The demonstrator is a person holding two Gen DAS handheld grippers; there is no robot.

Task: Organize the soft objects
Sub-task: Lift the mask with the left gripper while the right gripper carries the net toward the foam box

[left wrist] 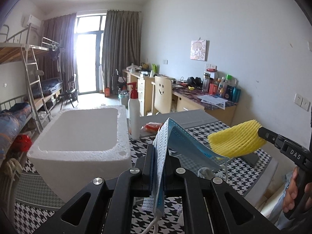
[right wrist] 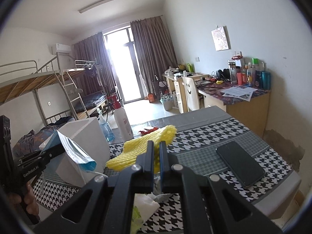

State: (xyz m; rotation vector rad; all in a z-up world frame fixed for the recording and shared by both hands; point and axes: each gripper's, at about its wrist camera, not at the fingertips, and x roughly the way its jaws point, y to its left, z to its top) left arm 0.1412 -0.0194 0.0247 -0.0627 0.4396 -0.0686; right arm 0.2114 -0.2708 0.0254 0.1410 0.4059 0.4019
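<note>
Left gripper (left wrist: 159,163) jaws grasp mask (left wrist: 175,136); right gripper (right wrist: 156,156) jaws grasp net (right wrist: 136,150). Box (left wrist: 81,132), ten o'clock, empty; nothing stowed.

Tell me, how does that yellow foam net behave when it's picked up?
Probably very light and springy: the yellow foam net juts out sideways from the right claw, only curving, not drooping. Its open ribbed mesh likely squashes easily, since the claw has pinched it nearly flat.
</note>
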